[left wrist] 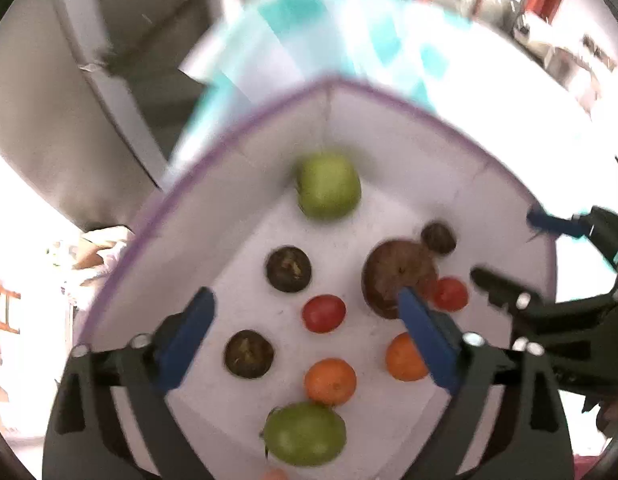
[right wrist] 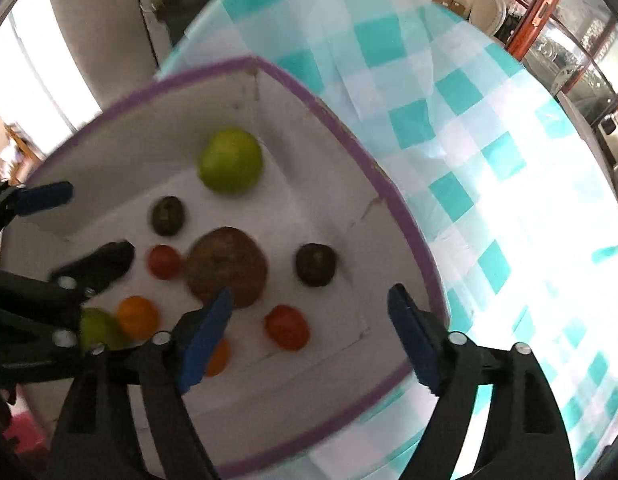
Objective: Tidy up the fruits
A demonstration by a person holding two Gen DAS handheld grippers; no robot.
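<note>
Blue pads line both tools' fingers, and both pairs of jaws stand spread wide with nothing between them. The left gripper [left wrist: 305,320] hangs over the floor of a white box with a purple rim [left wrist: 229,128]; a red tomato [left wrist: 323,313] lies on the floor in the gap between its fingers, untouched. The right gripper [right wrist: 309,320] hovers over the same box [right wrist: 341,120], a second red tomato [right wrist: 287,327] lying below its gap, also free.

All the fruit sits loose on the box floor. Near the left gripper lie two oranges [left wrist: 330,381], a green apple [left wrist: 304,433] at the near edge, and two dark round fruits [left wrist: 249,354]. A large brown fruit [left wrist: 397,276] lies behind the tip of one left finger, with a third small dark fruit [left wrist: 439,237] just beyond it. Another green apple [left wrist: 329,185] rests alone in the far corner, close to the walls.

The box stands on a teal-and-white checked tablecloth [right wrist: 469,140]. Both views are blurred.
</note>
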